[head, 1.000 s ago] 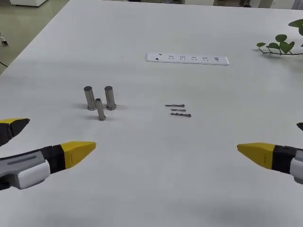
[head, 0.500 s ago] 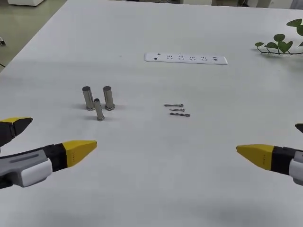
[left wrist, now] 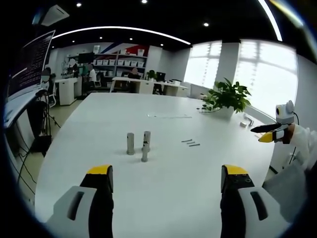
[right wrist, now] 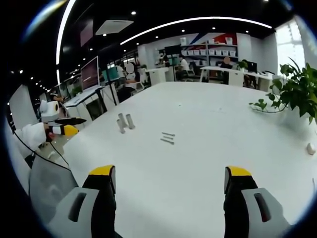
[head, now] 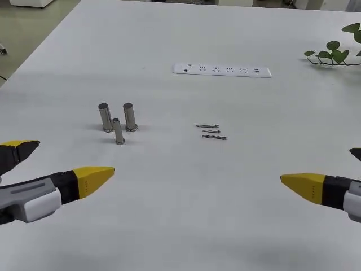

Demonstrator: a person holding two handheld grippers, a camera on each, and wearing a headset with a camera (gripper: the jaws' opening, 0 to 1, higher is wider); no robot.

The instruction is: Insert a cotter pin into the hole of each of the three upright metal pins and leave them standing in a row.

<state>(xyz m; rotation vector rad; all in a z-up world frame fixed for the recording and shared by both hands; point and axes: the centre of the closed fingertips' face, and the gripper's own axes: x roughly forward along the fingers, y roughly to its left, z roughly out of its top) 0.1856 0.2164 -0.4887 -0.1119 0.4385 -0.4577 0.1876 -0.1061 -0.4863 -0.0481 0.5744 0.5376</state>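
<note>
Both grippers are held clear of the work, well short of the parts and gripping nothing. The left gripper (left wrist: 167, 171) has its jaws spread wide apart and empty, and the right gripper (right wrist: 171, 171) is the same. The three metal pins (head: 118, 131) stand upright on the desk (head: 180, 214), ahead of the left jaws and roughly between their lines. They form a close cluster, not a row (two behind, a shorter one in front). The three cotter pins (head: 211, 131) lie flat and parallel, just beside one another. They are ahead of the right jaws near the midline, and off toward the right-hand jaw as seen from the left gripper. A power strip (head: 221, 70) lies far beyond both groups and plays no part. No cotter pin appears to be fitted; the cross-holes in the metal pins are too small to make out. The step in hand is therefore judged to be the opening one: approach and first pick-up. The next move likely calls for the right jaws to advance and descend to desk level. They would close across the shank of one cotter pin, which is thin and may slip or roll. The left jaws would advance to steady one metal pin with its hole facing the incoming cotter pin.
</note>
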